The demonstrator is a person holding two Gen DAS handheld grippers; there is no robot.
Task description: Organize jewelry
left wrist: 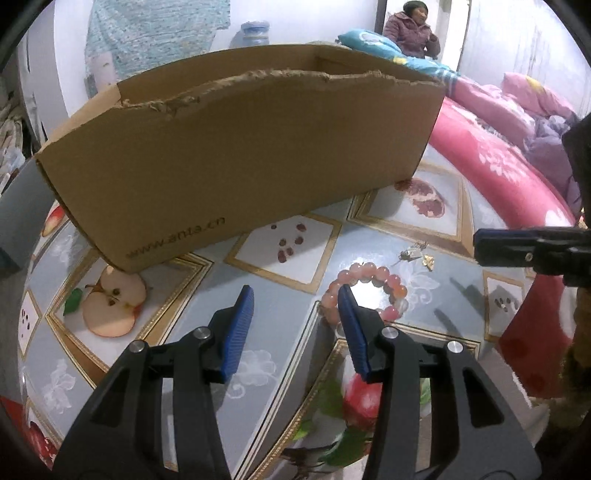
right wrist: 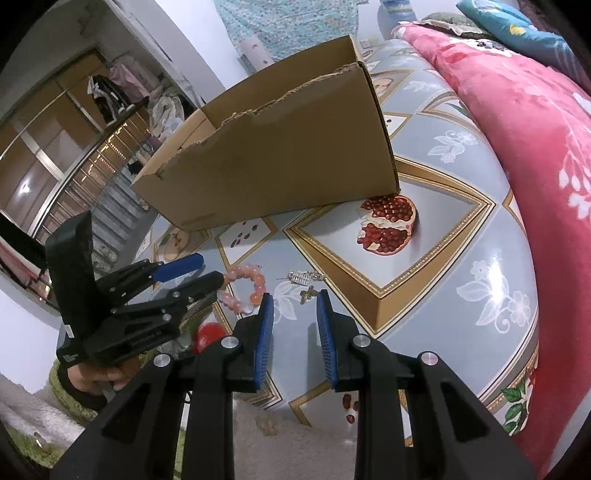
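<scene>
A pink bead bracelet point(left wrist: 384, 275) point(right wrist: 258, 284) lies on the fruit-printed tablecloth point(left wrist: 288, 258). My left gripper point(left wrist: 295, 295) point(right wrist: 212, 269) hangs low over the cloth, open, with only cloth between its blue pads. Its right finger point(left wrist: 351, 325) covers the bracelet's left side. Beyond the bracelet lie a small silver piece point(left wrist: 412, 254) point(right wrist: 301, 277) and a small gold piece point(left wrist: 428, 263) point(right wrist: 308, 293). My right gripper point(right wrist: 295, 299) point(left wrist: 517, 247) is open by a narrow gap with nothing in it, its tips just short of the gold piece. A torn cardboard box point(left wrist: 240, 166) point(right wrist: 280, 155) stands behind, open at the top.
A bed with a pink flowered quilt point(left wrist: 498, 147) point(right wrist: 517, 110) runs along the table's right side. A person point(left wrist: 413, 33) sits at the far end of it. The table's near edge point(right wrist: 303, 417) drops to a pale carpet. Wardrobes stand at far left.
</scene>
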